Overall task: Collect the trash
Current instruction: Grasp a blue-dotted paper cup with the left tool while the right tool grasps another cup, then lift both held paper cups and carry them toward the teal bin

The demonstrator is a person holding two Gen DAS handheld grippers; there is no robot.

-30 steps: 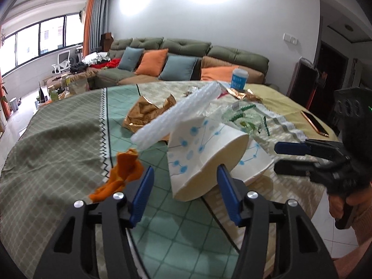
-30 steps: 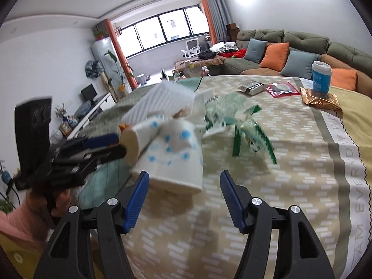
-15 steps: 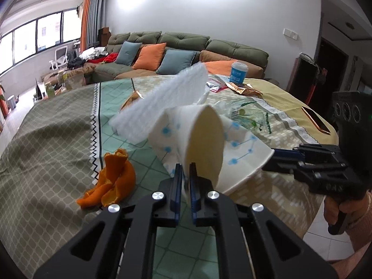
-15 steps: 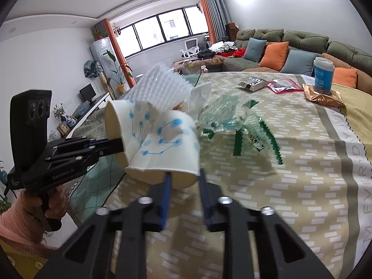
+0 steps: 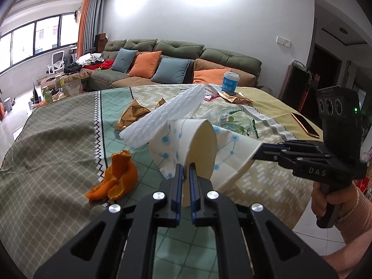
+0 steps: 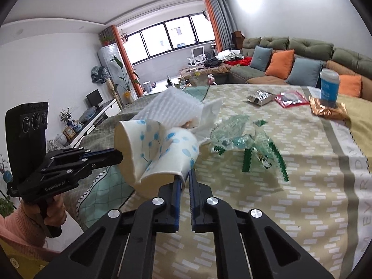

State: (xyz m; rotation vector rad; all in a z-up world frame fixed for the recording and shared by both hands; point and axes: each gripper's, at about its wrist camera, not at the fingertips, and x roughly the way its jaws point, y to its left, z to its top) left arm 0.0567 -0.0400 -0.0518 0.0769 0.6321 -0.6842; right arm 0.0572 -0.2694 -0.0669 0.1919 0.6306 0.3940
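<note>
Both jaws are pinched shut on the paper cups: the left gripper on one rim, the right gripper on the other's. Foam sheet stuffed inside could slip out if tilted. Orange peel lies just beside; the table edge is near.

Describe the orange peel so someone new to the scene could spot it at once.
Start at the big table covered by a patterned cloth, in front of the sofa. On its near side, where the olive panel meets the teal one at a zigzag stripe, the orange peel lies left of the paper cup. It is the only bright orange, curled scrap; the nearby litter is white, brown or clear.
</note>
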